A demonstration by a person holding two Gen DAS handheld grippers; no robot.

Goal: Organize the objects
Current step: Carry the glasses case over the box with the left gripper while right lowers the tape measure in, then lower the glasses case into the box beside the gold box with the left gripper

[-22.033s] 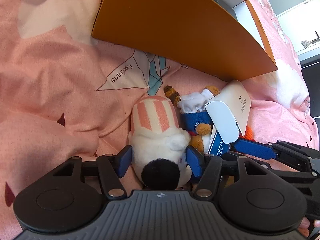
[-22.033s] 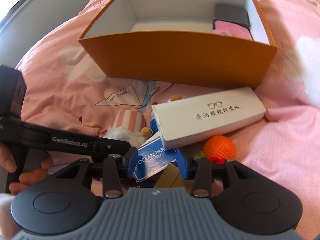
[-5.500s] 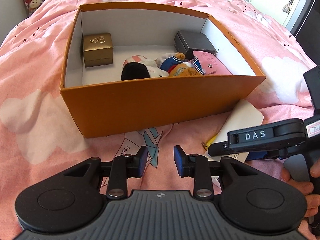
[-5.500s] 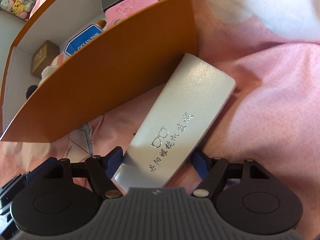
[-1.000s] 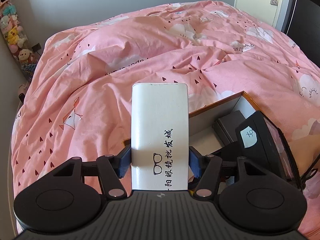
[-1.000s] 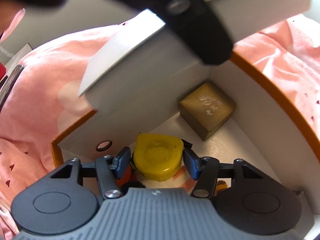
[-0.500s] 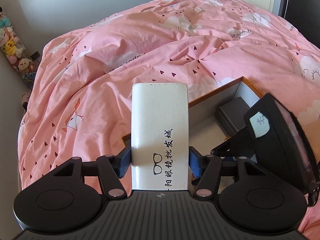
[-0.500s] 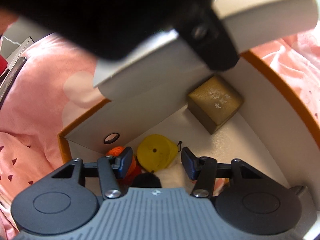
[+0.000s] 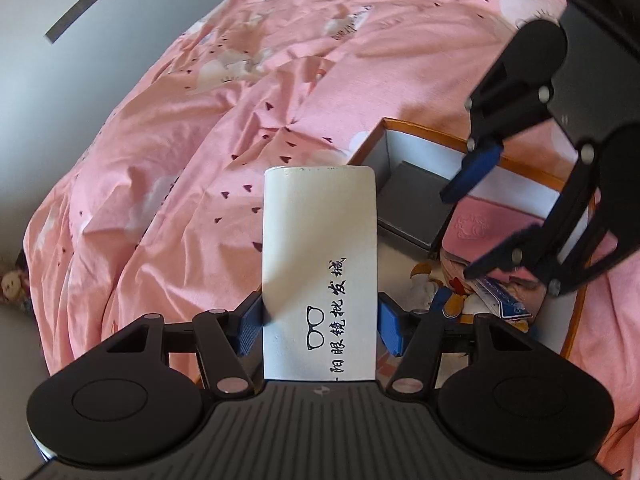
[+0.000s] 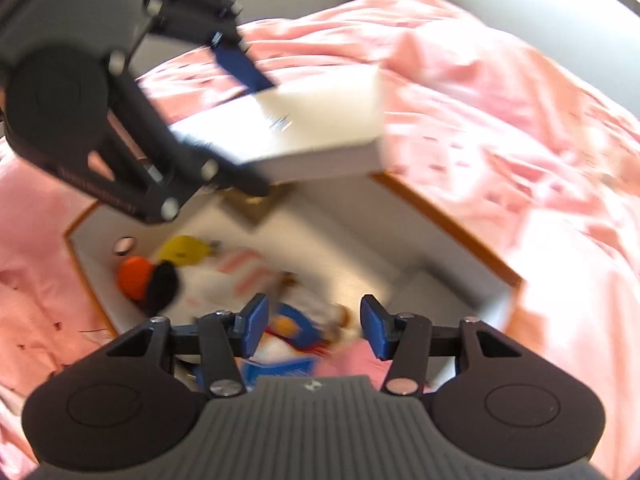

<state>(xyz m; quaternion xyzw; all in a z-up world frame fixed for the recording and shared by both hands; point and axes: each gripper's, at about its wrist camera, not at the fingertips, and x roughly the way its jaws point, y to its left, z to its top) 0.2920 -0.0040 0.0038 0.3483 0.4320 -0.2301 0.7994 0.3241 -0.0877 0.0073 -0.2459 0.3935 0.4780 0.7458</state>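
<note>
Left wrist view: the left gripper [image 9: 320, 326] has its fingers clamped on the white case [image 9: 319, 256], held over the bed [image 9: 200, 152] beside the orange box [image 9: 424, 130]. Right wrist view, blurred: the right gripper [image 10: 312, 326] hangs over the box [image 10: 448, 222], fingers closing with nothing between them; toys [image 10: 160, 276] lie inside.

Both wrist cameras are looking steeply down along their fingers, from close above the orange box [image 9: 424, 126] on the pink duvet [image 9: 200, 152]. Both are showing the box's inside and the other gripper.
</note>
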